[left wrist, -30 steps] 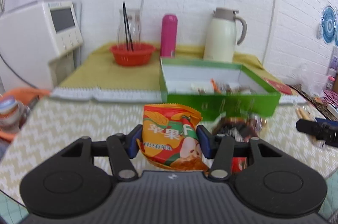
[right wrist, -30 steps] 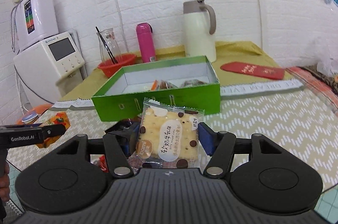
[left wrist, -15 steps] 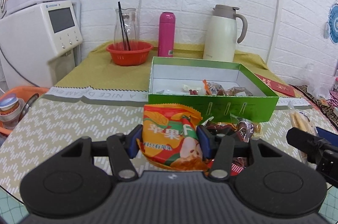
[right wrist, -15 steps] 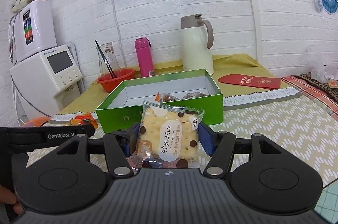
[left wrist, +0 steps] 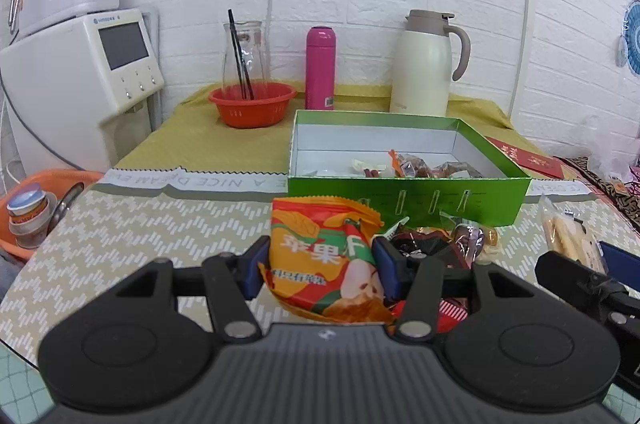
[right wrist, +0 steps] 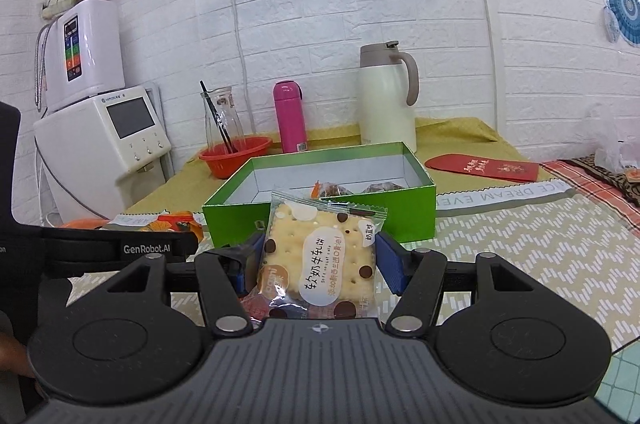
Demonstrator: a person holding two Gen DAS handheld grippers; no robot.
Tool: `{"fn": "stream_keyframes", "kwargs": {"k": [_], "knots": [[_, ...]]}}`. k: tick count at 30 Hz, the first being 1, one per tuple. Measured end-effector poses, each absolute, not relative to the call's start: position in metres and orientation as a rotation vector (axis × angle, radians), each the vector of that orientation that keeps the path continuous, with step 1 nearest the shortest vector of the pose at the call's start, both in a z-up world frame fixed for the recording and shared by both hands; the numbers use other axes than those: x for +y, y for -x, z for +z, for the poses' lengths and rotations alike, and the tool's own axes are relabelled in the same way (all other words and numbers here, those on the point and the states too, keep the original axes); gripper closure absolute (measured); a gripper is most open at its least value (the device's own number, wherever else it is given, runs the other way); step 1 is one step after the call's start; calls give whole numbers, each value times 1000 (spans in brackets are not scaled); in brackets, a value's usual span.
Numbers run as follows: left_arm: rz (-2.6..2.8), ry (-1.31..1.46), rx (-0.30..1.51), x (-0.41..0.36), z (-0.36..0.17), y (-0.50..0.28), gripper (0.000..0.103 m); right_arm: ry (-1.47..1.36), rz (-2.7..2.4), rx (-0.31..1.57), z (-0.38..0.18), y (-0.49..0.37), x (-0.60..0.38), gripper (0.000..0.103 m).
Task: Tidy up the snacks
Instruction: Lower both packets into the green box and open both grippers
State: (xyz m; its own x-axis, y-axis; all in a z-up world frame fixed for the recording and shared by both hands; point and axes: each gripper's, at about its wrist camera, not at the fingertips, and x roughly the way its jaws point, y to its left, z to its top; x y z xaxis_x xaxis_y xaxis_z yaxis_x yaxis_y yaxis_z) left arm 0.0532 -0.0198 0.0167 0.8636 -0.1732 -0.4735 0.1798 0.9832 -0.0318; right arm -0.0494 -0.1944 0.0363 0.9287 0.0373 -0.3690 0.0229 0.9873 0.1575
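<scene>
Both grippers loaded, facing the green box.

In the left wrist view: orange basket (left wrist: pixel 60 183) at left edge; at lower centre, left gripper (left wrist: pixel 322 270) pinching an upright orange snack packet (left wrist: pixel 324 264), blue pads pressed to its sides; loose wrapped snacks (left wrist: pixel 452 244) just right, perhaps candies; green box (left wrist: pixel 408 191) at centre-right, a few wrapped sweets inside. In the right wrist view: right gripper (right wrist: pixel 318 266) at lower centre, clamped on a clear-wrapped cracker packet (right wrist: pixel 320 264), in front of the box.
</scene>
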Motion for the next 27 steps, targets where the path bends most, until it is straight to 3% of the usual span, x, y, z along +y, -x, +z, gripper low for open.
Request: {"fn": "stream_keyframes", "kwargs": {"k": [16, 23, 27], "knots": [[-232, -23, 499, -23, 17, -69, 50, -228, 89, 478, 34, 35, -207, 5], [-258, -11, 420, -38, 48, -124, 50, -119, 4, 353, 65, -16, -243, 5], [-266, -4, 415, -53, 49, -169, 50, -120, -24, 370, 62, -69, -260, 5]]}}
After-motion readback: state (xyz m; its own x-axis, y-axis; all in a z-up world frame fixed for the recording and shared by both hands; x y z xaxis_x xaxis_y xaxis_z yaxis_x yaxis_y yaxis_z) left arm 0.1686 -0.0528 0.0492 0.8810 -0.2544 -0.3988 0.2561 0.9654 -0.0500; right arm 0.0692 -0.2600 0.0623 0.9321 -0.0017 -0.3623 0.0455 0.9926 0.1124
